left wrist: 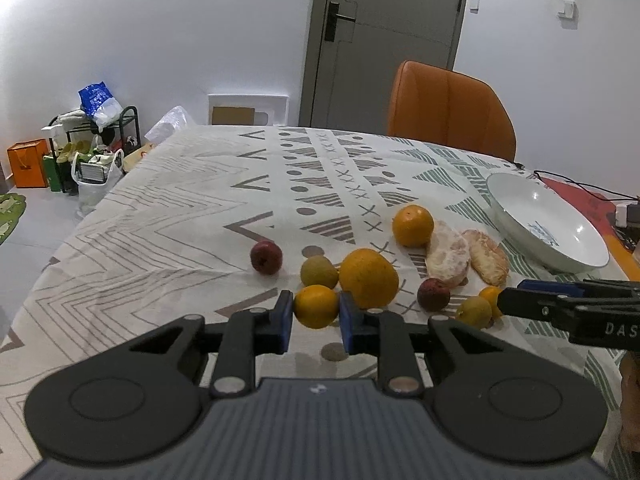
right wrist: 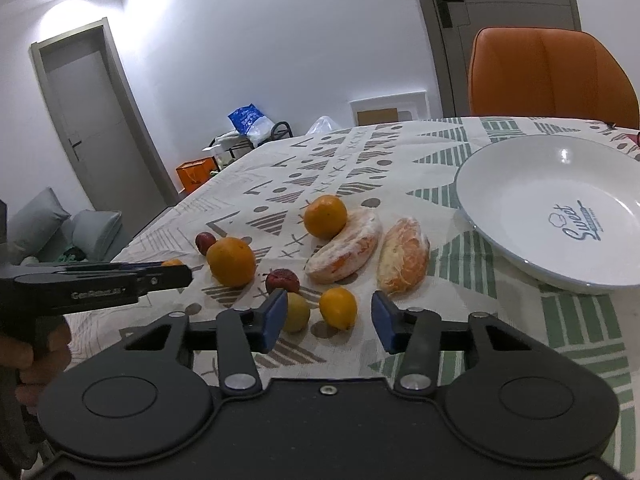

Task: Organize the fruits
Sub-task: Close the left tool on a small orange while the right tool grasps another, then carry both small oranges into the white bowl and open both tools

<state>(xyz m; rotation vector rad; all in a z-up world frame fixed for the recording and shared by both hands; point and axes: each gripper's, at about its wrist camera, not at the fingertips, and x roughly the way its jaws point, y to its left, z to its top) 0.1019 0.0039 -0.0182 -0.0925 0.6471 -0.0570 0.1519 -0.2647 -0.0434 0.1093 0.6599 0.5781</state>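
My left gripper [left wrist: 316, 305] is shut on a small orange [left wrist: 316, 307], just in front of a large orange [left wrist: 368, 278]. My right gripper [right wrist: 329, 318] stands open low over the cloth, with a small yellow-orange fruit [right wrist: 338, 308] and a pale green fruit [right wrist: 297, 312] between its blue pads. Beyond lie two peeled citrus pieces [right wrist: 346, 252] [right wrist: 402, 256], another orange [right wrist: 325, 216] and two dark red fruits [right wrist: 283, 280] [right wrist: 205, 242]. An empty white plate [right wrist: 520, 184] sits to the right. A further green fruit [left wrist: 319, 272] lies behind the held orange.
The patterned tablecloth [left wrist: 180, 216] runs to the table's left edge. An orange chair [left wrist: 448, 108] stands at the far side, before a grey door [left wrist: 384, 40]. Cables and a red mat [left wrist: 580, 196] lie past the plate. A hand [right wrist: 44, 344] holds the left gripper.
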